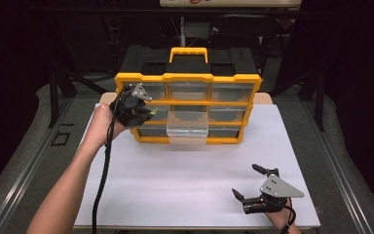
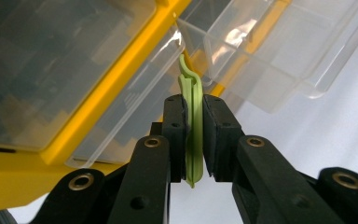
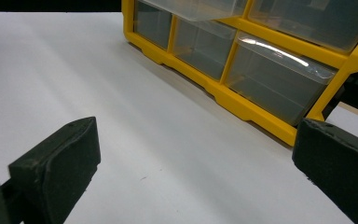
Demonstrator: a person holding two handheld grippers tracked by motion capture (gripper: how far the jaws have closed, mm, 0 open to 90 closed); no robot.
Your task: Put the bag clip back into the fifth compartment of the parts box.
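While the left gripper (image 2: pixel 194 140) is clamped tight on a thin, light-green plastic piece (image 2: pixel 193 126), it is held up against the left side of the yellow drawer organizer (image 1: pixel 187 77), level with its middle row. The green piece stands on edge between the black pads, its curved tip poking up toward a clear drawer front. One clear drawer (image 1: pixel 187 127) in the middle column is pulled out. The right gripper (image 1: pixel 253 183) rests near the front right of the white desk (image 1: pixel 175 185), jaws spread wide and empty, well apart from the organizer.
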